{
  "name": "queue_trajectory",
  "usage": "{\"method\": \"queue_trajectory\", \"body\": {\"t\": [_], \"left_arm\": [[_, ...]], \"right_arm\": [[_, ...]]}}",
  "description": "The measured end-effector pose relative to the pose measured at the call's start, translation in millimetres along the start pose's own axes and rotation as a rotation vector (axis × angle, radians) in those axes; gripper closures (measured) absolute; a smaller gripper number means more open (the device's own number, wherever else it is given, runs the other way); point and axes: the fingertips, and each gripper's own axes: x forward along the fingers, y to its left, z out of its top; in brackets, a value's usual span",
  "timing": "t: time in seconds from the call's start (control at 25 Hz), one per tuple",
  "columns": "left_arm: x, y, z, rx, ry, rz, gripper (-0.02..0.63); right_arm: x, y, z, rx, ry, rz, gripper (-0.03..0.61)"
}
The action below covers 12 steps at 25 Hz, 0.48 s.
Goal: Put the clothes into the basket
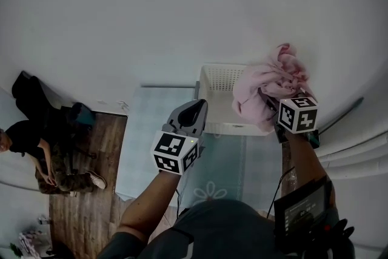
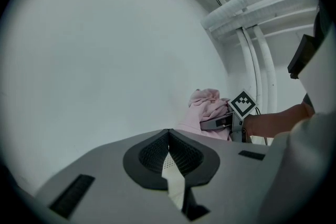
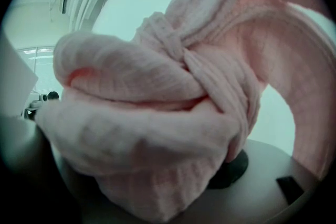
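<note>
A pink knitted garment hangs bunched in the air over the right part of a white slatted basket. My right gripper is shut on it from below and the right. In the right gripper view the garment fills the picture and hides the jaws. My left gripper is held up to the left of the basket, shut, with nothing in it. In the left gripper view its jaws meet, and the garment and the right gripper show beyond them.
The basket stands on a pale blue mat by a white wall. Wooden floor lies to the left, where a person sits. White pipes run up the wall on the right. A dark screen hangs at my waist.
</note>
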Motion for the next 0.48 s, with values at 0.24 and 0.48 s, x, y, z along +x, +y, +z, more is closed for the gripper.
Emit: {"method": "queue_trajectory", "body": {"t": [0.24,0.48], "left_arm": [[25.3,10.4,-13.4,-0.013,0.02,-0.002,0.604],[59.6,26.8,-33.7,-0.031,0.039,-0.017,0.604]], "right_arm": [[34.7,-7.0,-29.3,0.013,0.098,0.003,0.218],[89.4,-18.3,-64.9,-0.009,0.25,0.01,0.217]]}}
